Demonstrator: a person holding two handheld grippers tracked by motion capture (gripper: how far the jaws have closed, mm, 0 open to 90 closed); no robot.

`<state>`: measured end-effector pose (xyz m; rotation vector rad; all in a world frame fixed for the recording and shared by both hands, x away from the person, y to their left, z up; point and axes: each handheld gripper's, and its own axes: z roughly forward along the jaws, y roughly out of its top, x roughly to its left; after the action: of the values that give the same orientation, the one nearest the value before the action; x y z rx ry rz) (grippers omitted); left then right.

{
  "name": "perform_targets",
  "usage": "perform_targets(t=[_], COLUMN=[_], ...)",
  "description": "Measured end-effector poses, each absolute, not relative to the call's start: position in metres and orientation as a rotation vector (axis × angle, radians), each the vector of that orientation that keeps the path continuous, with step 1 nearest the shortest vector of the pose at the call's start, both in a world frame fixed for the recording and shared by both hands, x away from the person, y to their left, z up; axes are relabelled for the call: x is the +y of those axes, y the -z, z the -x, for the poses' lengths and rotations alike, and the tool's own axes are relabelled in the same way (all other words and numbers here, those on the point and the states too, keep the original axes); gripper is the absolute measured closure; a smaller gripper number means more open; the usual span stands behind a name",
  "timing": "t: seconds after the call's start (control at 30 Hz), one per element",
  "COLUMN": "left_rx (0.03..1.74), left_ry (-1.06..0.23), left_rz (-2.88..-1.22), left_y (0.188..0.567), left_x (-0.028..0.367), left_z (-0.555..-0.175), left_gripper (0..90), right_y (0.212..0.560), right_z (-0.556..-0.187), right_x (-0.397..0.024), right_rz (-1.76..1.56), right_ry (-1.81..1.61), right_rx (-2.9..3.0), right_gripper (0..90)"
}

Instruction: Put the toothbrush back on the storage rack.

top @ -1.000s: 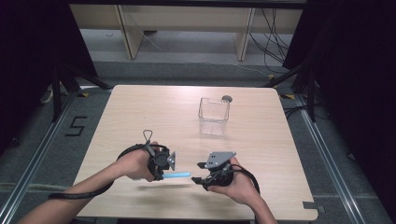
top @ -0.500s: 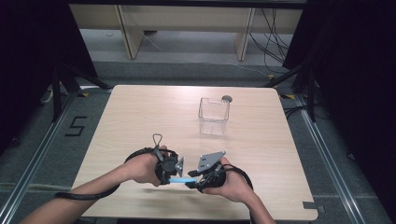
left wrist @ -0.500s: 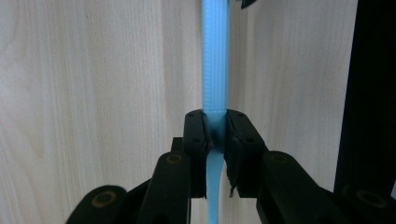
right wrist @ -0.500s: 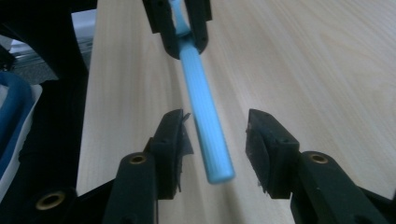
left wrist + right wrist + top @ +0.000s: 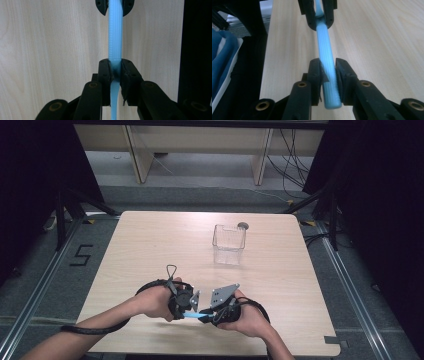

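Both grippers' fingers clamp blue handle, R just closed.

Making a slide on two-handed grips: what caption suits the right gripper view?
Right gripper, just closing, clamps one end of a ribbed blue stick above the wooden table; the left gripper holds the other end.

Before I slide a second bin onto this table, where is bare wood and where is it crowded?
Bare: the table's left half, and the right strip beside the clear bin. Crowded: the near edge, where both grippers hold the blue stick.
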<state>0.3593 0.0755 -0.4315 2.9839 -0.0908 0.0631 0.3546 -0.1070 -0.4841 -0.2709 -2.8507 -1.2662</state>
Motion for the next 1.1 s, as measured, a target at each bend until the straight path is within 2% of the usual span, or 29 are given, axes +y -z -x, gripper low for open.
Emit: perform_targets(t=[0.27,0.4,0.43,0.53,0.63,0.73,0.8,0.87,0.93,0.97,1.0,1.1], left_rx=[-0.132,-0.041,0.008,0.066,0.149,0.264,0.257,0.343,0.359,0.459,0.459,0.584], left_ry=[-0.045,-0.085,-0.115,-0.158,-0.227,-0.241,-0.246,-0.228,-0.225,-0.214,-0.214,-0.229], left_rz=[-2.982,-2.903,-2.874,-2.824,-2.697,-2.558,-2.554,-2.438,-2.417,-2.309,-2.309,-2.176], left_y=[0.432,0.429,0.427,0.426,0.424,0.423,0.422,0.427,0.429,0.438,0.438,0.454], left_x=[0.073,0.075,0.078,0.084,0.097,0.109,0.113,0.127,0.132,0.138,0.138,0.152], left_z=[-0.356,-0.357,-0.358,-0.357,-0.355,-0.35,-0.35,-0.346,-0.347,-0.345,-0.345,-0.348], left_gripper=[77.5,62.5,62.5,51.4,43.6,41.6,40.8,39.2,37.7,36.6,35.8,34.0], right_y=[0.486,0.486,0.486,0.487,0.488,0.49,0.489,0.491,0.491,0.493,0.494,0.494], right_z=[-0.352,-0.351,-0.352,-0.354,-0.357,-0.359,-0.358,-0.358,-0.358,-0.356,-0.358,-0.358], right_x=[-0.109,-0.112,-0.114,-0.122,-0.137,-0.147,-0.154,-0.161,-0.164,-0.168,-0.171,-0.175], right_rz=[0.228,0.25,0.248,0.324,0.506,0.603,0.66,0.725,0.752,0.849,0.847,0.917], right_ry=[1.235,1.222,1.225,1.26,1.324,1.374,1.404,1.46,1.466,1.509,1.539,1.616], right_rx=[-2.825,-2.822,-2.835,-2.857,-2.872,-2.868,-2.868,-2.851,-2.846,-2.811,-2.817,-2.798], right_gripper=[78.9,79.0,79.0,79.0,79.0,79.0,79.0,79.0,79.0,79.0,79.0,79.0])
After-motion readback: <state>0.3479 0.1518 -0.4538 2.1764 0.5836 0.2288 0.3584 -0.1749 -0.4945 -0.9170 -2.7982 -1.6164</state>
